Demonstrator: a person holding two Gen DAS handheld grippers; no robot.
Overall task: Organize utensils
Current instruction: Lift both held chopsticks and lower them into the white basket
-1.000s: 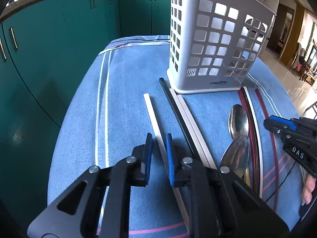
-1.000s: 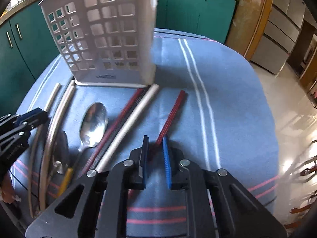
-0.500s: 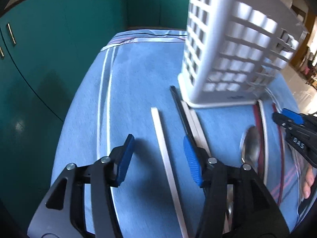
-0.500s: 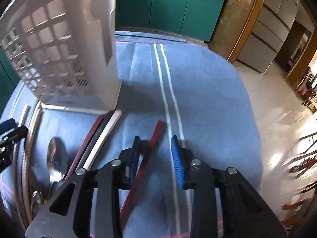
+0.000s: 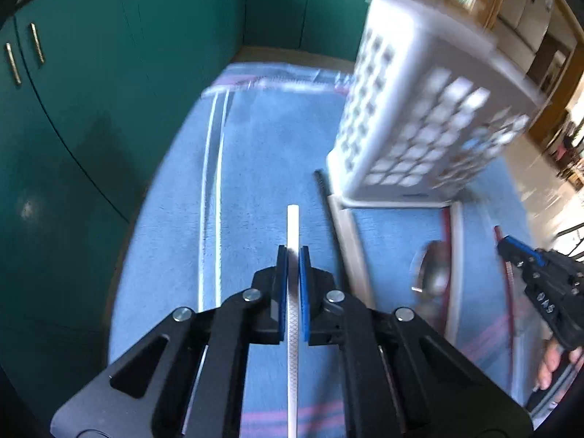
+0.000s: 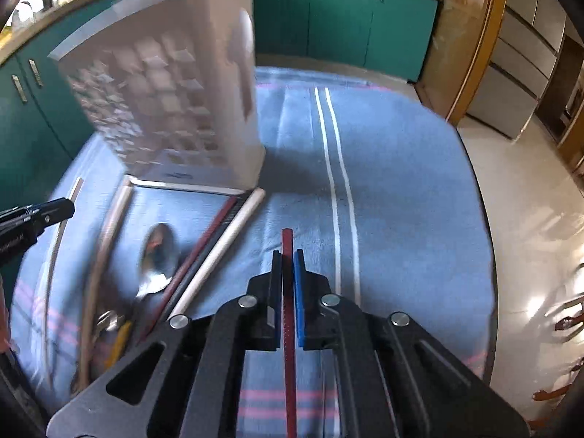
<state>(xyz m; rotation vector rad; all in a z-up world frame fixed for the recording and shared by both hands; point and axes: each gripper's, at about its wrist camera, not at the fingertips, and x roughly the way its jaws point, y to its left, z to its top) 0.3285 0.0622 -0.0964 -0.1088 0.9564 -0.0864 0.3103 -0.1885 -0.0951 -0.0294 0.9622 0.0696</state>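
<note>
My left gripper [image 5: 292, 255] is shut on a white chopstick [image 5: 292, 226] that runs forward between its blue pads. My right gripper [image 6: 288, 259] is shut on a dark red chopstick [image 6: 287, 244] in the same way. A white slotted utensil basket [image 5: 419, 116] stands upright on the blue cloth, ahead and right of the left gripper; in the right wrist view the basket [image 6: 171, 102] is ahead and left. More chopsticks [image 6: 219, 252] and two spoons [image 6: 158, 255] lie on the cloth in front of the basket. The right gripper also shows in the left wrist view [image 5: 511, 248].
The table is covered by a blue towel [image 6: 394, 182] with white and pink stripes. Teal cabinets [image 5: 109, 73] stand close behind and to the left. The table edge falls off to a tiled floor [image 6: 529, 219] on the right.
Both grippers opened, moved over a chopstick and closed: the left on the white chopstick, the right on the dark red one. Both views have swung, and are blurred by motion.
</note>
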